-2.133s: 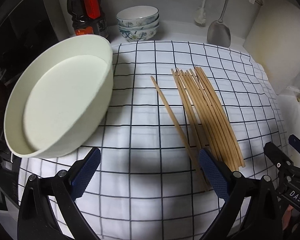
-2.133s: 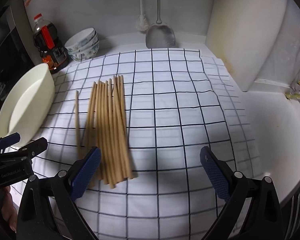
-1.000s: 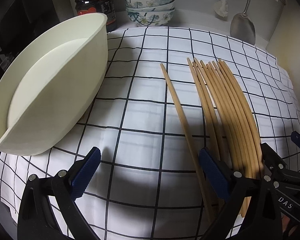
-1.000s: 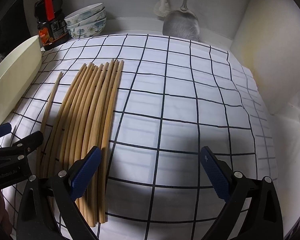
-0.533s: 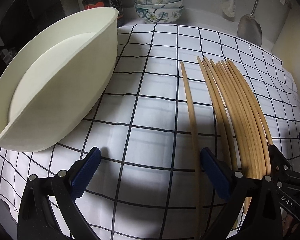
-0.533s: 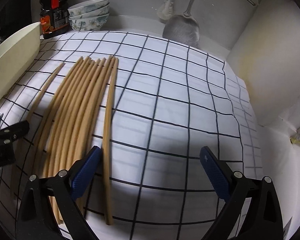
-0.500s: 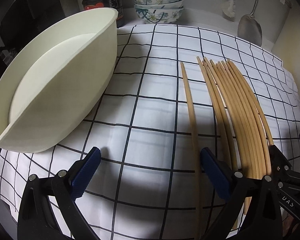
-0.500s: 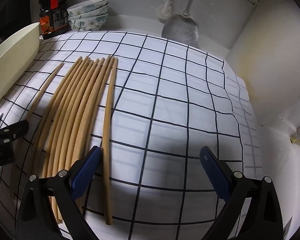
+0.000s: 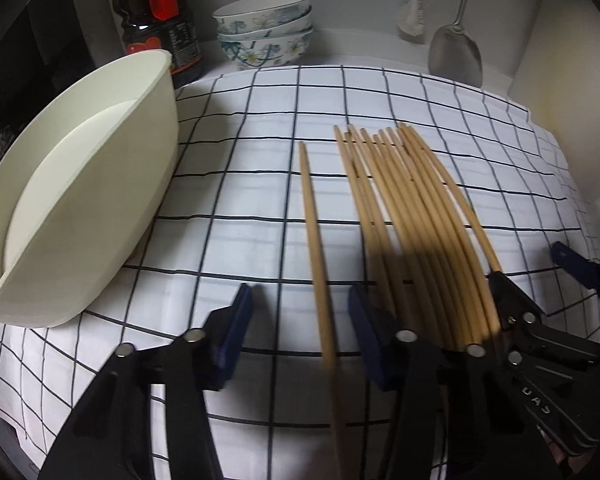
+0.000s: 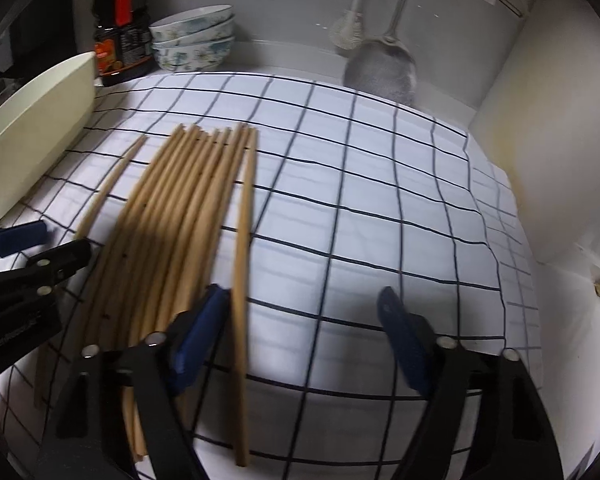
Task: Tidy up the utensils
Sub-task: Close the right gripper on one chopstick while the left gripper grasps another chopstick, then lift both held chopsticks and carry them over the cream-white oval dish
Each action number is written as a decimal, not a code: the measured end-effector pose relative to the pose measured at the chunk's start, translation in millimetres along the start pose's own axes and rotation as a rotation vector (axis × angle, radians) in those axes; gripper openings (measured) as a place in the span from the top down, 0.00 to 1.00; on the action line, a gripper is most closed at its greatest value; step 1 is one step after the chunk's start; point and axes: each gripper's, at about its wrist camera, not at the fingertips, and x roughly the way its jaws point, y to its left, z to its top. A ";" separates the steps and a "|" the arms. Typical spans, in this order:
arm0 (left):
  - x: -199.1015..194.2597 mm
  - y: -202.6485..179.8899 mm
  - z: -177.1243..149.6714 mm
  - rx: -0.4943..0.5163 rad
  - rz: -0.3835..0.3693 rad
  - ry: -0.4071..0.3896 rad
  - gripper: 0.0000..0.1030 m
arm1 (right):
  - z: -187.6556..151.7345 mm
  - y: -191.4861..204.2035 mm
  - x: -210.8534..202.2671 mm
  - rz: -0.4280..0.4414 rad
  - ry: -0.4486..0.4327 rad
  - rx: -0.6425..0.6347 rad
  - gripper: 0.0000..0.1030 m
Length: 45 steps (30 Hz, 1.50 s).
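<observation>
Two grippers work over our checked cloth [image 9: 236, 184] on the bench. Our left gripper [image 9: 300, 332] has its fingers [image 9: 232, 332] closing around the lone chopstick [image 9: 314, 236], which lies apart at nine o'clock of the main bundle of chopsticks [image 9: 412, 216]; the stick runs between the blue pads, but they do not yet press it. Our right gripper [image 10: 300, 336] is closing too, its fingers [image 10: 198, 328] spread with the outermost chopstick [image 10: 244, 240] just inside the left pad, at three o'clock of the bundle, and bare cloth filling the rest of the gap. We see the thin tips of all the sticks pointing toward twelve o'clock. At ten o'clock of the bundle sits the cream basin [image 9: 80, 200], tilted on the cloth's edge. Behind it stand a dark sauce bottle [image 9: 158, 16] and three stacked patterned bowls [image 9: 266, 30]. A metal spatula [image 9: 456, 52] and a brush [image 9: 412, 20] hang at one o'clock against the wall.
</observation>
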 end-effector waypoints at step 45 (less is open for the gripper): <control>-97.4 185.5 86.0 -0.083 -0.031 -0.145 0.93 | 126.3 137.1 -84.2 0.390 -0.121 0.119 0.94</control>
